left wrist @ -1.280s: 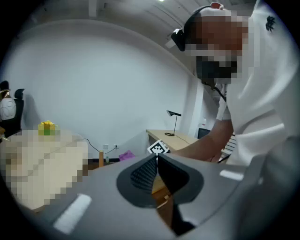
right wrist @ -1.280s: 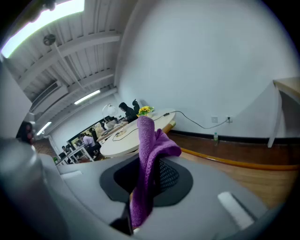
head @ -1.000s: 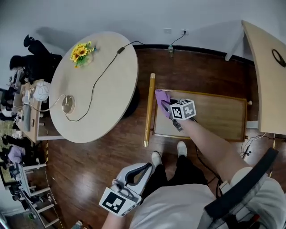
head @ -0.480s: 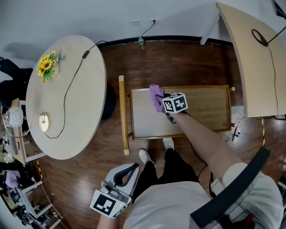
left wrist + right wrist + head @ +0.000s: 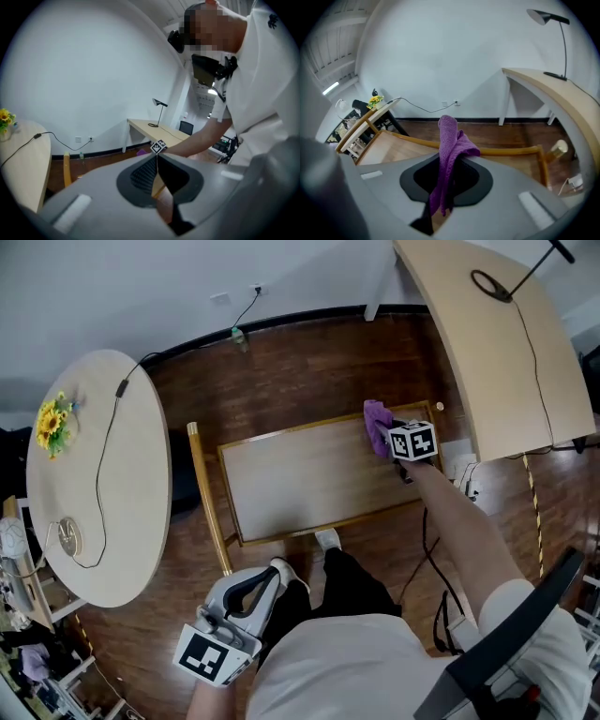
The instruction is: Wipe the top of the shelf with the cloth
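Holding cloth (image 5: 377, 420): right claw (image 5: 394, 434), clamped on it at right end of shelf (image 5: 309, 479) top; long axis runs toward frame left. Left claw (image 5: 258, 582) closed, empty, lower left.

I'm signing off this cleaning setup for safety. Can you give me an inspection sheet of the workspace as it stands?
Surface: shelf top, pale wood with a raised rim; no dirt that I can make out.
Job's things: purple cloth at the shelf's right end.
Clutter: nothing seen on the shelf top.
Grippers: right gripper shut on the cloth; left gripper shut, empty, held low by the person's legs.
Cables: table cable across the round table; floor cable right of the shelf.
Surroundings: sunflowers on the round table; desk to the right; dark wood floor.
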A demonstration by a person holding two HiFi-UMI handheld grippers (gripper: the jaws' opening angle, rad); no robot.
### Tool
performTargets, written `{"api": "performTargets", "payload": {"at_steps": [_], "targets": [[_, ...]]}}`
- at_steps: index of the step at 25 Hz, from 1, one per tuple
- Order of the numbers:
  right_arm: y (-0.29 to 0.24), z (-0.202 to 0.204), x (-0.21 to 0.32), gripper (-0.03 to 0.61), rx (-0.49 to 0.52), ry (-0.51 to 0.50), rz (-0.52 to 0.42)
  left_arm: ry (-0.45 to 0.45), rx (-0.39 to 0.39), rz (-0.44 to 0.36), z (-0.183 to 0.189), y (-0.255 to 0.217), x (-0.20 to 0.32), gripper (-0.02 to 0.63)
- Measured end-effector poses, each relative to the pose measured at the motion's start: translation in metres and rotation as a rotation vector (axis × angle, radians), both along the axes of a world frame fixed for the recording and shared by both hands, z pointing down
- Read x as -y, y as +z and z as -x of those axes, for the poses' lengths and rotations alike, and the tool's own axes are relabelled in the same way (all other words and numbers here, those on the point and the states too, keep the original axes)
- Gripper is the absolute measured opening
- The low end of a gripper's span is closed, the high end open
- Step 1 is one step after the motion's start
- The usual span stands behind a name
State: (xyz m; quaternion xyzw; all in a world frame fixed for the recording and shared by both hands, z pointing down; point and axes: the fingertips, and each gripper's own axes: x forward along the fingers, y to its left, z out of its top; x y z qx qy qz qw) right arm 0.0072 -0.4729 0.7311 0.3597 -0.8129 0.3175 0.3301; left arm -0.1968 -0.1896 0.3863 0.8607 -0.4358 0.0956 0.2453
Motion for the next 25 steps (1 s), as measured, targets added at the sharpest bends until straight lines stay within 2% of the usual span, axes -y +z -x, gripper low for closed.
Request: {"api": "performTargets", "payload": {"at_steps": [4, 6, 9, 11, 13, 16, 21, 25], "targets": [[0.003, -0.089, 0.018, 0.051, -0.114, 0.092, -0.011, 0.028, 0.0, 0.015, -0.012, 0.004, 0.001, 0.026], [0.0, -0.118, 0.022, 0.051, -0.156, 0.122, -0.013, 0.045, 0.007, 0.03, -0.015, 0.007, -0.003, 0.026], [-0.008, -0.13, 0.02, 0.051, -0.155, 0.14, -0.024, 0.054, 0.018, 0.029, -0.019, 0.005, -0.006, 0.026], [-0.02, -0.117, 0.01, 0.051, -0.109, 0.133, -0.036, 0.051, 0.017, 0.02, -0.02, 0.004, -0.009, 0.026], [-0.034, -0.081, -0.012, 0.051, -0.034, 0.1, -0.04, 0.038, 0.01, 0.013, -0.015, 0.003, -0.014, 0.026], [-0.05, 0.008, -0.066, 0.051, 0.089, -0.014, -0.013, 0.015, 0.001, 0.01, -0.002, 0.003, -0.025, 0.026], [-0.056, 0.17, -0.176, 0.051, 0.267, -0.22, 0.095, -0.004, -0.004, 0.008, 0.015, 0.003, -0.049, 0.026], [-0.059, 0.27, -0.245, 0.051, 0.373, -0.292, 0.204, -0.001, 0.0, 0.017, 0.024, 0.003, -0.071, 0.026]]}}
